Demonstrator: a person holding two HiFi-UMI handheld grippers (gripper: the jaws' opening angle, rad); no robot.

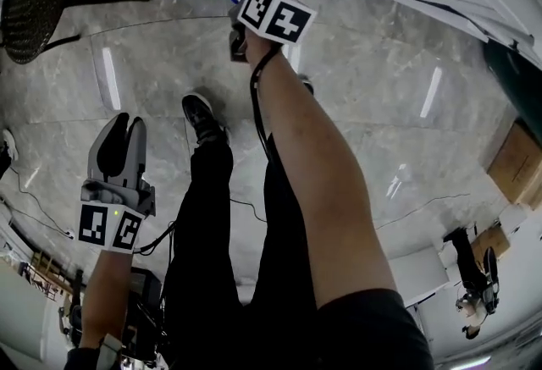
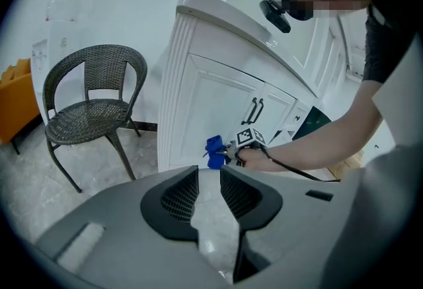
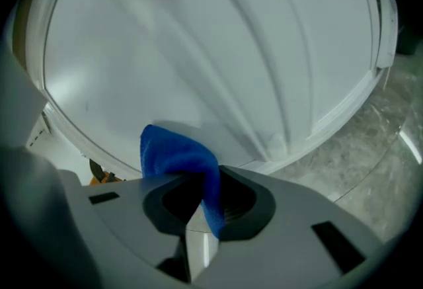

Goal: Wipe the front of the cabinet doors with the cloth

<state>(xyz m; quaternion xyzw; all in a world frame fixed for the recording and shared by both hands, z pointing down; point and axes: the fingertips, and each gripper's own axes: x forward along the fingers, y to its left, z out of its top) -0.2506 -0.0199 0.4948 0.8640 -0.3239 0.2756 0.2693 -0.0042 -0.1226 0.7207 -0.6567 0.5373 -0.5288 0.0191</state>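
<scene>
**Thin grip on the cloth, low on the door**

The cabinet (image 2: 198, 82) is the largest concern. The wipe sits low on a door (image 3: 198, 49), near the bottom rail, so most of the front probably remains to be covered. Grooves in the frame would likely be skipped by a flat pass. Higher up, the black handles (image 2: 254, 111) could snag the cloth (image 3: 178, 155) and tug it loose.

The right gripper (image 3: 201, 198) is clamped on just one fold. The rest bunches forward, against or just off the door. A firm drag over a raised edge might pull that fold out. If the wad flattens, the hard jaw tips could scuff the paint.

The left gripper (image 2: 208, 188) hangs well back over the floor (image 1: 364, 123), its jaws narrowly parted with nothing between them. It offers no brace if the cabinet shifts.

The cabinet is smooth, glossy white, with recessed panels, stepped moulding and an overhanging top. The floor is polished grey stone-look tile, shiny enough to be slippery for feet. A dark woven chair (image 2: 92, 102) with a rounded back stands beside the cabinet, apart from it. The cloth is bright blue, plush and soft, folded to a peak. The jaws are grey plastic with ribbed black pads.
</scene>
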